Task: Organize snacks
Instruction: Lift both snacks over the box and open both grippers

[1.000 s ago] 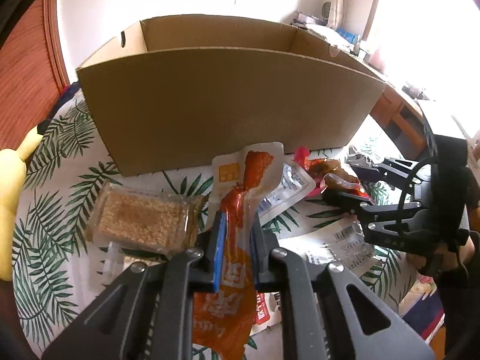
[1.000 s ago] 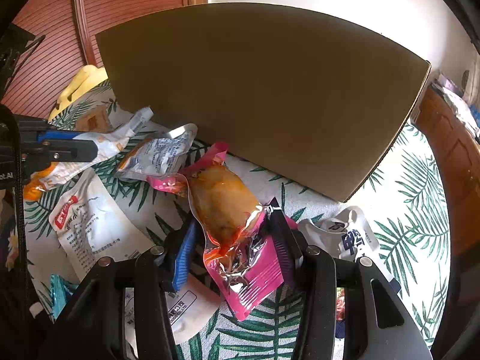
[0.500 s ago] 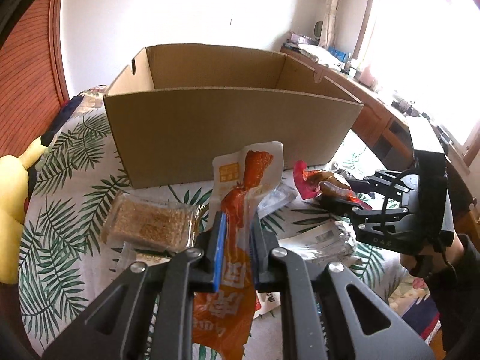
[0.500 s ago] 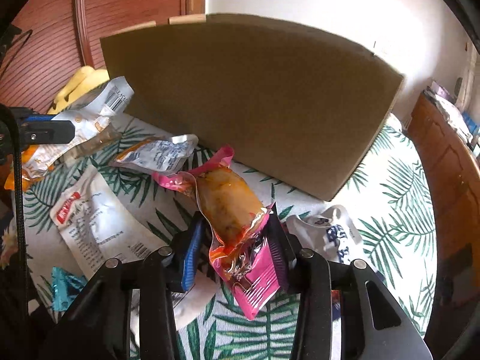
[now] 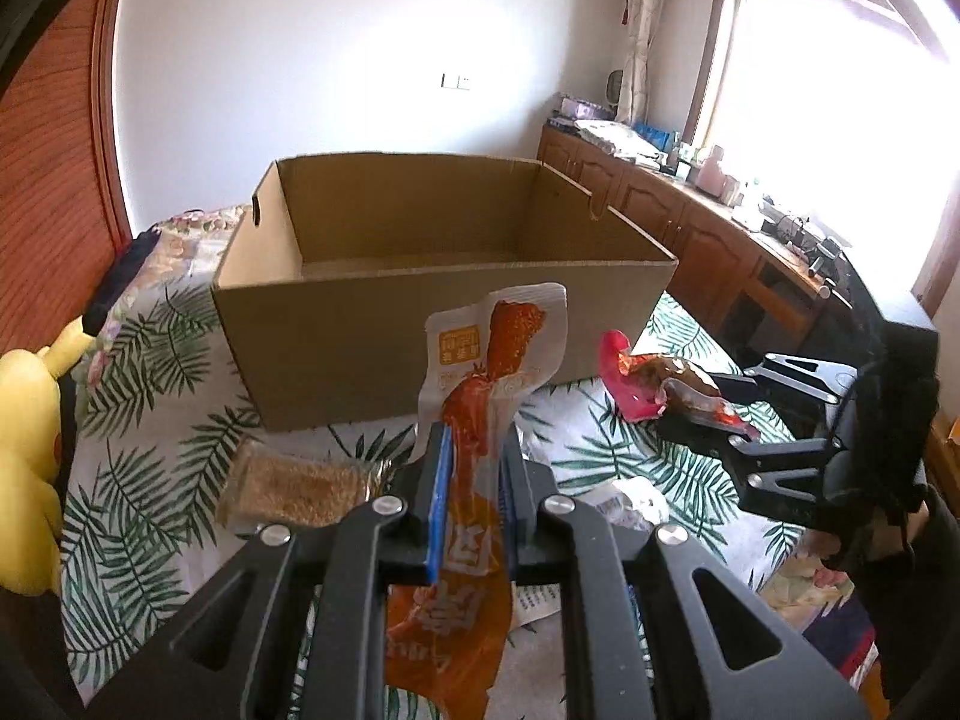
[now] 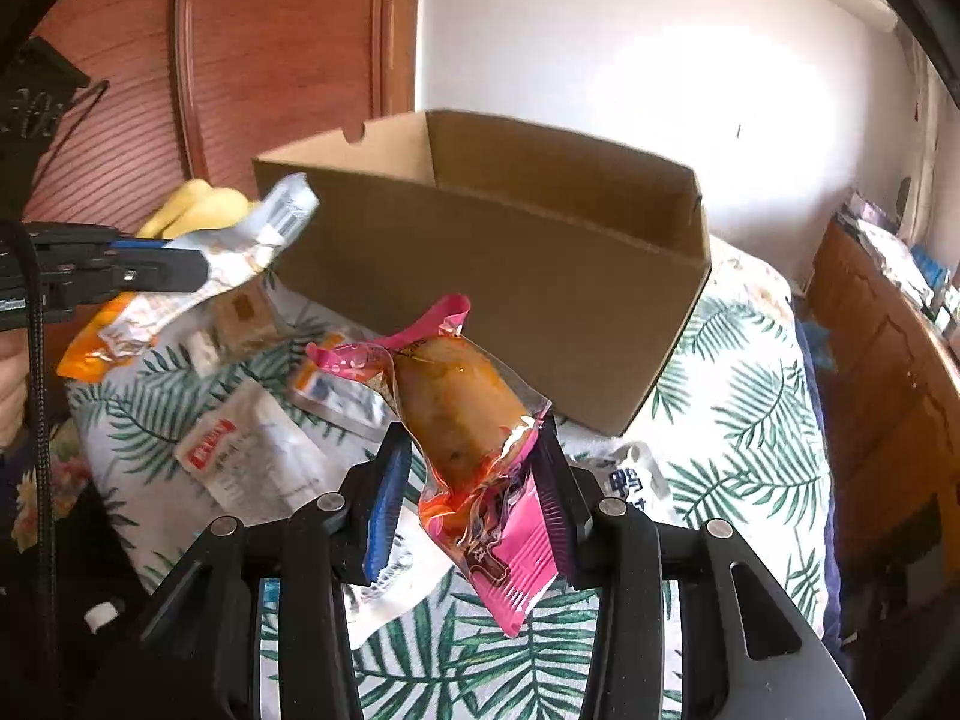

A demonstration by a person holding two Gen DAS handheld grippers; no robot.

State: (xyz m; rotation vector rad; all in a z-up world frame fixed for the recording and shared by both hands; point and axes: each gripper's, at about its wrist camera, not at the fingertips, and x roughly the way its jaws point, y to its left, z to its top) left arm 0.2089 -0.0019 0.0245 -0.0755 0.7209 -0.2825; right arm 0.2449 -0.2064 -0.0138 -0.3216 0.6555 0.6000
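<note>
Between its fingers the left gripper clamps an orange-and-white snack pouch, now lifted higher than a second ago, so the cardboard box at 12 o'clock shows its bare floor. At 3 o'clock the right gripper, also raised, pinches a pink-edged snack packet. A sesame bar lies at 9 o'clock on the leaf-print cloth; wooden cabinets stand beneath a bright window.

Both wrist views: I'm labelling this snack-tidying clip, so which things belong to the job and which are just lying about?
Part of the job:
- cardboard box
- orange snack pouch in the left gripper
- pink snack pouch in the right gripper
- sesame bar pack
- white pouch

Lying about:
- yellow plush toy
- wooden cabinets
</note>
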